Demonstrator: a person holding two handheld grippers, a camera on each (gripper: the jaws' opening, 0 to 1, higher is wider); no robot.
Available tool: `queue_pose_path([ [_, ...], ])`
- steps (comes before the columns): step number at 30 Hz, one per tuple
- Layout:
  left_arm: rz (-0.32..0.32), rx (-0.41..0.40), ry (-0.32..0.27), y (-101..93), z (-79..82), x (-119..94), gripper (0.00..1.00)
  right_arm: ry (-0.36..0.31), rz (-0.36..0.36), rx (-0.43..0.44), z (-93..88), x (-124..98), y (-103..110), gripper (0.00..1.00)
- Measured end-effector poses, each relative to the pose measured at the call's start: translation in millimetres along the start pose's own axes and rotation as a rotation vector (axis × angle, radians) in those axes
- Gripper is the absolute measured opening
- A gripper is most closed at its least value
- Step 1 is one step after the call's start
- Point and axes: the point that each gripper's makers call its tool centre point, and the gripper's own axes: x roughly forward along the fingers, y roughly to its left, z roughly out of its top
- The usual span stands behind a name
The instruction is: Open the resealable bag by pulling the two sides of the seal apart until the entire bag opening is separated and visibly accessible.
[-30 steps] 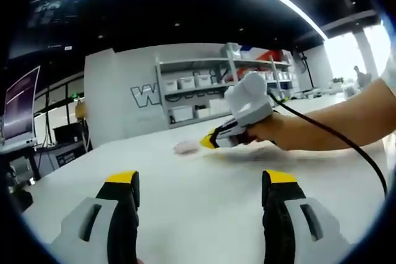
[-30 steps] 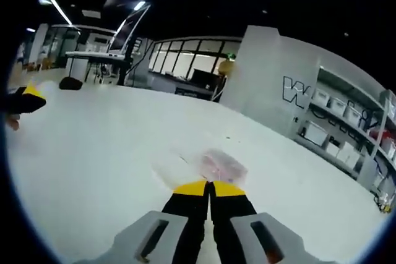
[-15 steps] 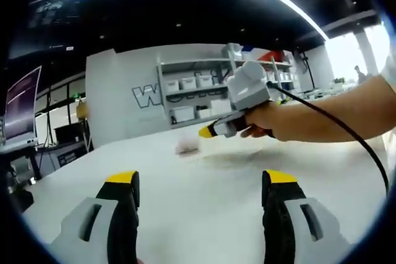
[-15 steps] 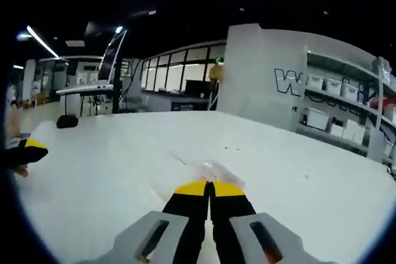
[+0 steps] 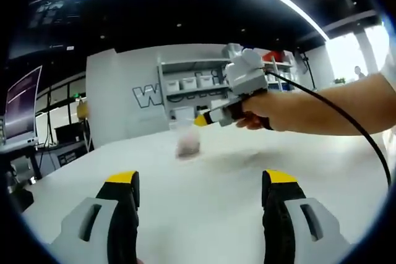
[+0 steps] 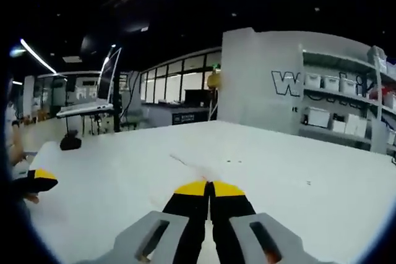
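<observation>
A clear resealable bag (image 5: 187,141) with something pinkish inside hangs in the air above the white table (image 5: 204,214). My right gripper (image 5: 202,120), held by a hand (image 5: 272,110), reaches in from the right and is shut on the bag's top edge. In the right gripper view its black jaws with yellow tips (image 6: 209,187) are pressed together, and only a thin clear edge of the bag (image 6: 187,167) shows ahead of them. My left gripper (image 5: 201,180) stands open low over the table, well short of the bag. Its yellow tip (image 6: 38,179) shows at the far left.
Shelves with white bins (image 5: 192,85) line the grey back wall beyond the table. A monitor (image 5: 18,106) stands at the left. A desk with a laptop (image 6: 86,108) stands past the table's far edge. A black cable (image 5: 346,137) trails from the right gripper.
The right gripper has risen from the table with the bag in it. The bag, lying flat a second ago, now hangs below the jaws. The left gripper has held still.
</observation>
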Motion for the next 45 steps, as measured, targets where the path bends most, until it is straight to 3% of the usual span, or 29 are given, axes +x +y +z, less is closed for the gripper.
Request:
queue_pose_path([
  [11,0.001,-0.001,-0.001,0.0,0.4,0.7,0.81,-0.068,0.031,0.068,25.2,-22.2,10.9,0.0],
  [23,0.001,-0.001,0.0,0.7,-0.5,0.5,0.81,-0.098,0.047,0.058,34.2,-38.6,21.9,0.0],
  [45,-0.005,-0.001,0.001,-0.9,-0.3,0.0,0.81,-0.107,0.062,0.085,22.7,-73.2,34.9,0.0],
])
